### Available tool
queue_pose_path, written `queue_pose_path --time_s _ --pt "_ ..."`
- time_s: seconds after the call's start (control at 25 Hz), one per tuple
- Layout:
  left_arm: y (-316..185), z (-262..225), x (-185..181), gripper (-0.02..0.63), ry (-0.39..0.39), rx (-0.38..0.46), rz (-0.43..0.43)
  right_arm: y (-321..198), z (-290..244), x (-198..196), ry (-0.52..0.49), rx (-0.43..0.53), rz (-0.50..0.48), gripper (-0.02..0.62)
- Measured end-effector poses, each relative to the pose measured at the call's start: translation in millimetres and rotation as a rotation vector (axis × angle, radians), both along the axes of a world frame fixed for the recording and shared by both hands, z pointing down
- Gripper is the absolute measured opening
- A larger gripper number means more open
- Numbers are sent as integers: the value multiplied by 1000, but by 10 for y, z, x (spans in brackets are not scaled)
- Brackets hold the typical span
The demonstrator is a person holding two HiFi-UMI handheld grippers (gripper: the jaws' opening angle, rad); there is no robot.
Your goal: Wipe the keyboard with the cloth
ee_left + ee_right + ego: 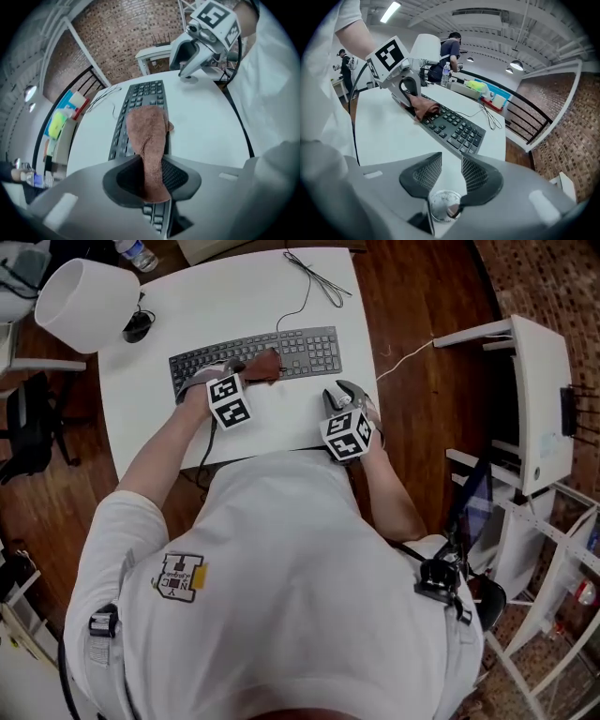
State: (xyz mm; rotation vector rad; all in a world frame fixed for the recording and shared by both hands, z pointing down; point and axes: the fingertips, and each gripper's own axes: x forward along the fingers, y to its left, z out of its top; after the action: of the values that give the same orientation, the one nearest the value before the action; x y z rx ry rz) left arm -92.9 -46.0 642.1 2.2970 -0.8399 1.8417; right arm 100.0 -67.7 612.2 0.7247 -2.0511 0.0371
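Pinches the near end of the brown cloth (146, 131) between the jaws of the left gripper (152, 177), pads pressed onto the fabric from both sides. Lays the rest of that cloth forward from the jaws along the keyboard (145, 93), bunched into a narrow strip over the middle keys, its long axis matching the keyboard's own. Holds the right gripper (451, 168) with jaws spread and nothing between them, above the bare white table (384, 131) just beside the keyboard's near right corner. Points both grippers steeply down and away from the body, left forearm (169, 442) angled inward toward the middle of the keys, right forearm (386, 491) reaching straighter ahead. Has the keyboard's length running left to right across the table in the head view, right end a little farther off, with a thin cable (309, 282) trailing from its far edge toward the back. Has a white lampshade (86, 304) at the far left corner and a bottle (139, 253) beyond it, both well apart from the grippers. Shows white shelving (539, 399) off to the right on the wood floor (412, 296), and a standing person (449, 54) beyond the table in the right gripper view.
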Motion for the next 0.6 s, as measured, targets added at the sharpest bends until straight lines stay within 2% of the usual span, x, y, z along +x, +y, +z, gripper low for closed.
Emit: queue_pose_path --time_s 0.16,0.28,0.48,0.6 --pt "407 28 -889 98 -14 2 -193 -13 1 -451 -4 6 -79 126" --pt "690 36 -1317 98 4 9 -310 3 -7 -726 -1 12 -128 126" --pt "908 -12 -1581 98 30 55 -367 48 -99 -1042 5 37 -183 126" --pt "664 -140 -1793 98 35 118 -385 49 -123 -1165 12 46 -197 126"
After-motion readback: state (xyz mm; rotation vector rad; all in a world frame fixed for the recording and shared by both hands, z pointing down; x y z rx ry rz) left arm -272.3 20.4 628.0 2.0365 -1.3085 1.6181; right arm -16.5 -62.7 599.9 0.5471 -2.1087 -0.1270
